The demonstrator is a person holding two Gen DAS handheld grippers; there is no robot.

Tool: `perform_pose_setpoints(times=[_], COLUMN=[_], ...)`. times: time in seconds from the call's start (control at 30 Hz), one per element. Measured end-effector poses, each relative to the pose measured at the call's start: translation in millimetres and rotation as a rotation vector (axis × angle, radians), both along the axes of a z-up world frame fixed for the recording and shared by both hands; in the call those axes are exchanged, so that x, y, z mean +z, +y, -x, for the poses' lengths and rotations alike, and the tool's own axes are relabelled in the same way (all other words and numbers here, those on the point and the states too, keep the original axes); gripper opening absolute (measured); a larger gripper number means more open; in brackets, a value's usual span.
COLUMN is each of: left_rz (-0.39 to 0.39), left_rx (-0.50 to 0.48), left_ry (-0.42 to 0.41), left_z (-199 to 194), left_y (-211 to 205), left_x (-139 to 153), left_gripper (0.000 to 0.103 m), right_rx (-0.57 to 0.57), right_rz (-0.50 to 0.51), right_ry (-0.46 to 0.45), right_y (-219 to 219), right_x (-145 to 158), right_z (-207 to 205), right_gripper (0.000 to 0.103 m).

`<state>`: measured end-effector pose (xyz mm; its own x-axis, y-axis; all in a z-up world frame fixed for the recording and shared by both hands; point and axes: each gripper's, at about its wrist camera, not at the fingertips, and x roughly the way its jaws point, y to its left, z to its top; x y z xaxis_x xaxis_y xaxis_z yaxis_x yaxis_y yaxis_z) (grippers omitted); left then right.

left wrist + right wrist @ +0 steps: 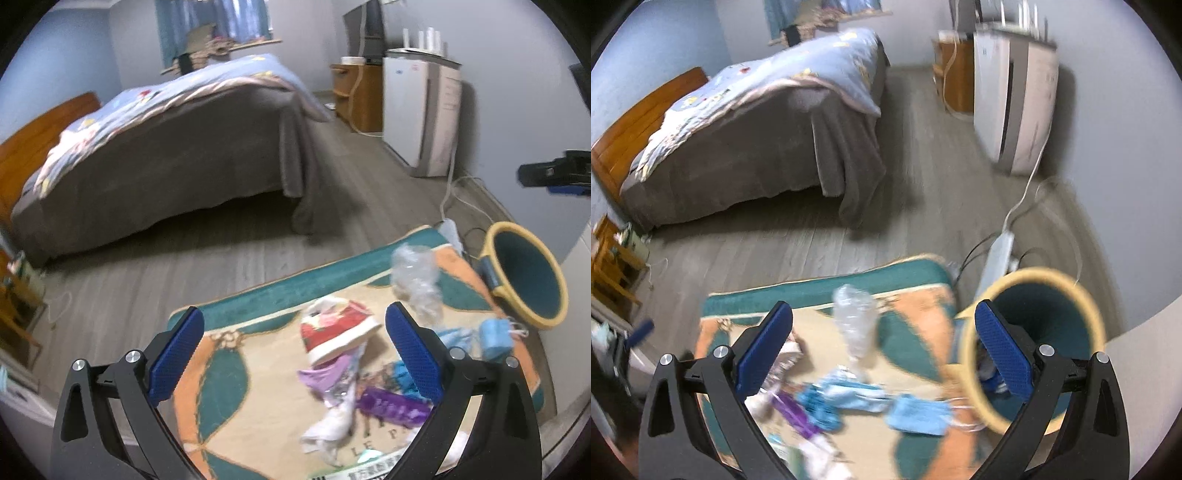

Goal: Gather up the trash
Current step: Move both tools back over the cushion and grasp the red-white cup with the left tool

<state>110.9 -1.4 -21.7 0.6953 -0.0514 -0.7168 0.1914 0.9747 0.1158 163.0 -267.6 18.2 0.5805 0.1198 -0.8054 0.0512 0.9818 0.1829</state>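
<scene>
Item: crumpled clear plastic bottle (415, 277), light, springy, slippery; you pinch its flattened middle. Left gripper (293, 354) and right gripper (882, 350) gape wide, holding nothing.

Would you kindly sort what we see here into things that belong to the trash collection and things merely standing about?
Job: crumpled clear plastic, red wrapper, purple wrapper, blue face masks, teal bin, both open grippers.

Bystanders: rug, bed, white appliance, power strip.
</scene>
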Motion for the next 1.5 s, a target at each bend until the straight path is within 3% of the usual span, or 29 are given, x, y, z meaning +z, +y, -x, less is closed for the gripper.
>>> perform_pose_setpoints(times=[0.13, 0.27, 0.37, 0.5, 0.77, 0.97, 1.17, 1.23, 1.33, 1.37, 1.5], left_rz=[0.000, -0.018, -0.003, -0.001, -0.058, -0.034, -0.012, -0.006, 0.004, 0.004, 0.004], left_rx=[0.005, -0.011, -0.010, -0.033, -0.101, -0.089, -0.137, -0.162, -0.182, -0.188, -0.201], left_ry=[0.031, 0.075, 0.129, 0.161, 0.217, 0.253, 0.242, 0.248, 0.270, 0.270, 0.282], left_z=[-6.8, -19.6, -29.1, -40.1, -48.3, -56.6, -57.4, -56.5, -56.5, -55.3, -54.2], left_y=[11.9, 14.9, 14.1, 3.2, -14.0, -13.9, -23.2, -25.1, -26.7, -26.8, -27.4], left_x=[-18.7, -45.2, -63.3, -80.0, -110.4, -126.2, -127.7, -128.1, -130.1, -130.0, -129.3], left_gripper=[0.098, 0.098, 0.098, 0.098, 0.098, 0.098, 0.094, 0.075, 0.060, 0.058, 0.033], right_rx=[-0.022, 0.013, 0.029, 0.045, 0.102, 0.117, 0.114, 0.114, 0.129, 0.133, 0.150], right_rz=[-0.028, 0.047, 0.102, 0.066, 0.108, 0.118, 0.089, 0.068, 0.031, 0.023, -0.004], right_ry=[0.049, 0.056, 0.125, 0.177, 0.205, 0.248, 0.269, 0.273, 0.288, 0.293, 0.306], right_y=[22.0, 33.8, 35.5, 34.7, 53.0, 60.6, 61.9, 62.4, 64.8, 66.4, 68.3], right_x=[-35.9, -71.4, -97.8, -119.6, -142.5, -160.1, -171.0, -173.3, -177.6, -178.5, -180.7], right_z=[-16.9, -25.1, -36.3, -44.7, -58.8, -67.0, -73.1, -74.9, -77.1, -76.6, -74.6], right_gripper=[0.097, 0.097, 0.097, 0.097, 0.097, 0.097, 0.097, 0.095, 0.079, 0.073, 0.044])
